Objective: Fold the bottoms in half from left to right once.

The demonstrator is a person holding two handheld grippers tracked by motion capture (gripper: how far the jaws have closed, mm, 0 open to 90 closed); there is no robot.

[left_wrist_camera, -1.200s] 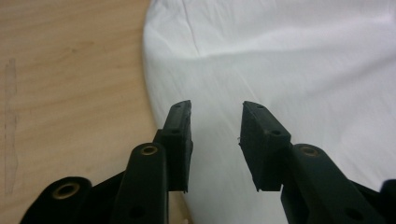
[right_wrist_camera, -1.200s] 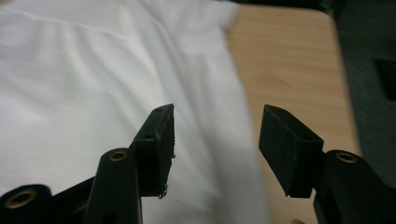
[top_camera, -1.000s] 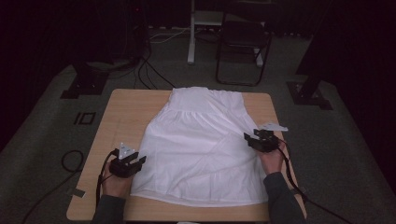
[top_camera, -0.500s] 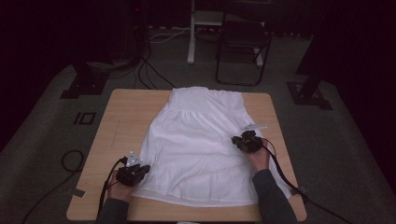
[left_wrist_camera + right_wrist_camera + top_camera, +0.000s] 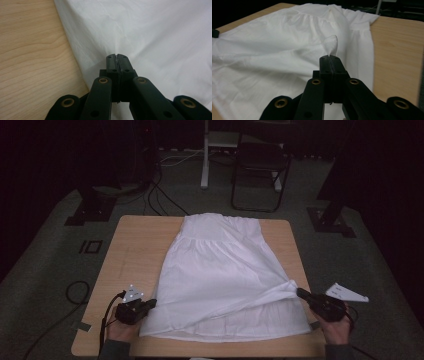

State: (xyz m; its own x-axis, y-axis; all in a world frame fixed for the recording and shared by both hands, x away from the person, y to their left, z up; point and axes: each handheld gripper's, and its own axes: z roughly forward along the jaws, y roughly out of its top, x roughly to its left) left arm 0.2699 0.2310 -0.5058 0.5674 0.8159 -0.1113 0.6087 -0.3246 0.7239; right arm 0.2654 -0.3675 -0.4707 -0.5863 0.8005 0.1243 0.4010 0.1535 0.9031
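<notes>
**A:** Where does the work stand?

**B:** The dress lies flat on the table, bodice at the far edge, hem toward me. My left gripper is pinched shut on the hem's left edge; in the left gripper view its jaws meet on cloth with no gap. My right gripper has its jaws closed on the right side of the skirt, and a ridge of fabric runs taut from there back across the dress. In the right gripper view a small peak of cloth stands up beyond the closed jaws.

**A:** What could fail from here?

**B:** I judge three risks. The right bite looks thin, so a hard pull may slip it free. I cannot tell whether either gripper holds one layer or both; one layer alone would part the skirt rather than fold it. And the right gripper sits near the table's right edge, so pulling outward may drag the dress off.
</notes>
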